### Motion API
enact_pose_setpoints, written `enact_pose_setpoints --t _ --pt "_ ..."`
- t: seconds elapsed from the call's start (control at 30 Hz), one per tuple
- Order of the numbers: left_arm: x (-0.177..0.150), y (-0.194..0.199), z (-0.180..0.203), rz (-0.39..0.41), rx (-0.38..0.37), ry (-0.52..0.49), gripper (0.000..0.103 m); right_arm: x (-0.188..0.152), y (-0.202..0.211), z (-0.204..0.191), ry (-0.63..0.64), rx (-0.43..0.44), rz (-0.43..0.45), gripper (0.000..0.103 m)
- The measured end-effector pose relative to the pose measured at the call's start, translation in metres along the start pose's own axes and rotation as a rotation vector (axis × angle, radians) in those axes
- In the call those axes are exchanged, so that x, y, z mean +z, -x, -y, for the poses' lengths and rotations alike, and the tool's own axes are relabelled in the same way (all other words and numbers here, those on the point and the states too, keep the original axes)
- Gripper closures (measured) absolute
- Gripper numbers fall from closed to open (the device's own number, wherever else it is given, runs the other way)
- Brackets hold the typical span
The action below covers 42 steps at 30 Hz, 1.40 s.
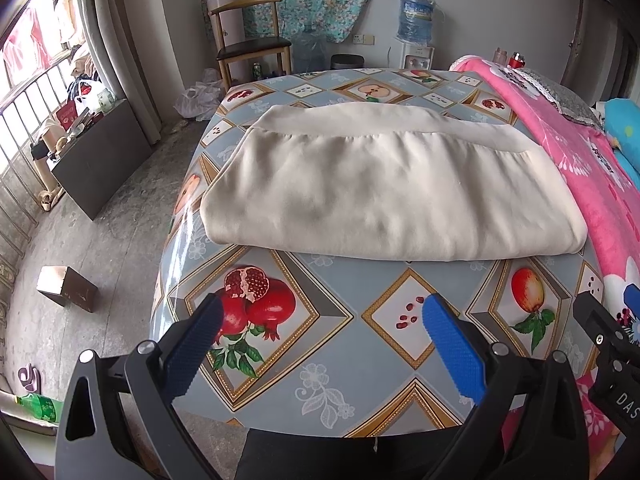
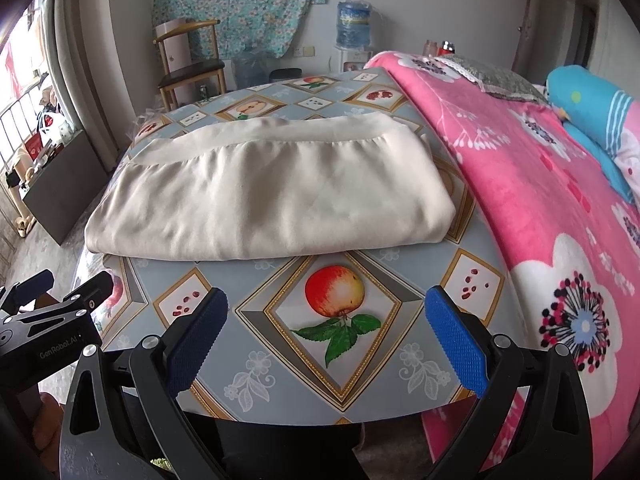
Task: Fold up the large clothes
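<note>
A cream garment [image 1: 384, 184] lies folded into a flat rectangle in the middle of the table [image 1: 332, 344], which has a fruit-print cover. It also shows in the right wrist view [image 2: 276, 196]. My left gripper [image 1: 320, 312] is open and empty, held above the table's near edge, short of the garment. My right gripper [image 2: 326, 308] is open and empty, also at the near edge. The right gripper shows at the right edge of the left wrist view [image 1: 608, 312]. The left gripper shows at the left edge of the right wrist view [image 2: 64, 284].
A pink flowered blanket [image 2: 540, 184] covers a bed right of the table. A wooden chair [image 1: 252, 40] and a water dispenser [image 1: 416, 28] stand behind the table. A brown box [image 1: 68, 286] sits on the floor at left, near a dark cabinet [image 1: 100, 160].
</note>
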<state>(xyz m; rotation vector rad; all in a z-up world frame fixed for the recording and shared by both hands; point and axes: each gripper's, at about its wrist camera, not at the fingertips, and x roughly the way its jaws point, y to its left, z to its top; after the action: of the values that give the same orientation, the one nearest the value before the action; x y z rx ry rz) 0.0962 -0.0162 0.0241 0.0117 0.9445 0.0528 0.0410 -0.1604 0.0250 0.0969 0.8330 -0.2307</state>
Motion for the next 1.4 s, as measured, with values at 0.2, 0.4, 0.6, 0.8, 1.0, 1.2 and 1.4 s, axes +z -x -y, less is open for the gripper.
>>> enact_pose_setpoints --t 0.2,0.4,0.6,0.8,1.0,1.2,1.4 --pt "0.0002 -0.0002 -0.0019 0.000 0.001 0.003 0.005 -0.0002 0.0005 -0.0003 0.002 -0.001 -0.001 0.007" --pt "0.0004 0.0010 -0.0026 0.002 0.001 0.003 0.005 -0.0002 -0.0003 -0.0012 0.001 0.000 0.000 0.007" --pt "0.0009 0.0006 -0.0028 0.000 0.000 0.005 0.005 0.0000 -0.0003 -0.0015 0.000 0.000 -0.001 0.007" --pt "0.0004 0.0011 -0.0028 0.001 -0.001 0.005 0.005 -0.0005 0.0000 -0.0012 0.002 0.000 -0.004 0.007" --pt "0.0005 0.0012 -0.0024 0.005 -0.002 0.005 0.005 -0.0002 -0.0003 -0.0015 0.003 0.000 -0.003 0.007" --pt "0.0003 0.0016 -0.0018 0.006 -0.002 0.006 0.005 0.0000 -0.0004 -0.0015 0.004 0.000 -0.003 0.007" --pt "0.0008 0.0022 -0.0011 0.007 -0.001 0.005 0.005 -0.0001 0.0002 -0.0003 0.005 0.001 -0.002 0.007"
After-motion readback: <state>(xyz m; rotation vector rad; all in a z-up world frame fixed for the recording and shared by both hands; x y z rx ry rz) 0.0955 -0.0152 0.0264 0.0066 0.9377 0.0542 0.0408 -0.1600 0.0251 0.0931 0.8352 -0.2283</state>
